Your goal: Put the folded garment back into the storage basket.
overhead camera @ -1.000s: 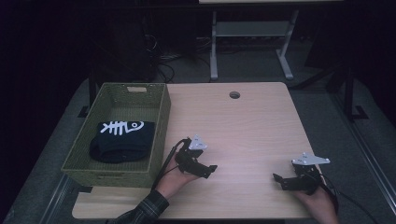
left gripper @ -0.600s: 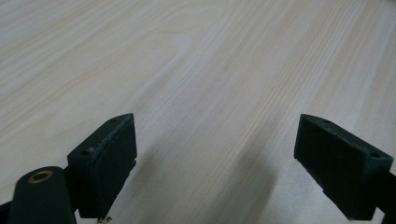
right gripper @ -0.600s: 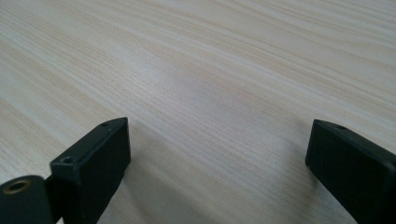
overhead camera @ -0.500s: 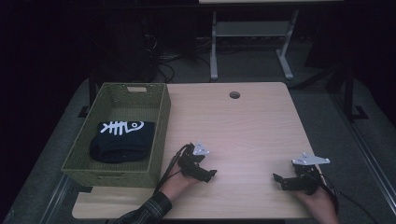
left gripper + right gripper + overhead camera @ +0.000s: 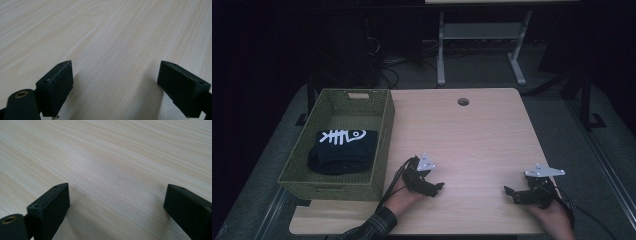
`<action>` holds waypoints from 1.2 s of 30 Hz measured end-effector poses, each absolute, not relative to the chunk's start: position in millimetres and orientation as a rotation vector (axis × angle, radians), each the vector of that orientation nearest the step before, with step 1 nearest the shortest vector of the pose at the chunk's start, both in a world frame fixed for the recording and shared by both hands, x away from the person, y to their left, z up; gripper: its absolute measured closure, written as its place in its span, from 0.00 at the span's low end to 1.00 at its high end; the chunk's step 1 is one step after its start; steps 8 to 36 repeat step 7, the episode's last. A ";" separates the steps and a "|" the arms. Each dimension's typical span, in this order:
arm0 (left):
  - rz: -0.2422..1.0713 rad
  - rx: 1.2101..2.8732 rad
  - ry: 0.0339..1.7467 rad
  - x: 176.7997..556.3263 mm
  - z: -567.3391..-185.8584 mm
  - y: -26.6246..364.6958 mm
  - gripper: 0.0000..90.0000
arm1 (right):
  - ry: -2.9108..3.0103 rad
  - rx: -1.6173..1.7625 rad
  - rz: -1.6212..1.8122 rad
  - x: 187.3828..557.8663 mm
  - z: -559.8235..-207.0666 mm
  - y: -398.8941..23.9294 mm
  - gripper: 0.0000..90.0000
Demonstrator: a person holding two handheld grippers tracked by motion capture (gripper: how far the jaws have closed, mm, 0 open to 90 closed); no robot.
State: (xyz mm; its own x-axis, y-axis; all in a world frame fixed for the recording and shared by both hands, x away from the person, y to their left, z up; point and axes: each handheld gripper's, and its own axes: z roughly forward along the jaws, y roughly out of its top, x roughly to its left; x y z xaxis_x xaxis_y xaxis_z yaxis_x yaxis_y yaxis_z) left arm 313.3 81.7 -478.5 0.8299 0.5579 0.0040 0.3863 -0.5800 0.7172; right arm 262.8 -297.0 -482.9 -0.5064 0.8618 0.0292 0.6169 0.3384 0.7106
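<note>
Both tongs, left (image 5: 436, 187) and right (image 5: 510, 193), rest released on the bare table (image 5: 472, 135), jaws wide apart and holding nothing. The folded black shirt (image 5: 343, 150) lies in the basket (image 5: 382, 145), just left of the left tongs. The work looks finished or paused; any next move calls for reaching into the basket

i see the table (image 5: 472, 135) as pale wood grain, smooth with a soft sheen. my left gripper (image 5: 115, 87) and right gripper (image 5: 117, 212) have matt black, plastic-looking jaws. the basket (image 5: 384, 135) looks woven and rough; the dark cloth (image 5: 343, 150) inside looks soft.
</note>
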 end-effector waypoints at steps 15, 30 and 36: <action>0.296 2.259 0.686 313.3 -478.4 81.7 0.14 | 2.258 1.307 0.964 262.7 -482.9 -296.9 0.07; 0.296 2.259 0.686 313.3 -478.4 81.7 0.14 | 2.258 1.307 0.964 262.7 -482.9 -296.9 0.07; 0.296 2.259 0.686 313.3 -478.4 81.7 0.14 | 2.258 1.307 0.964 262.7 -482.9 -296.9 0.07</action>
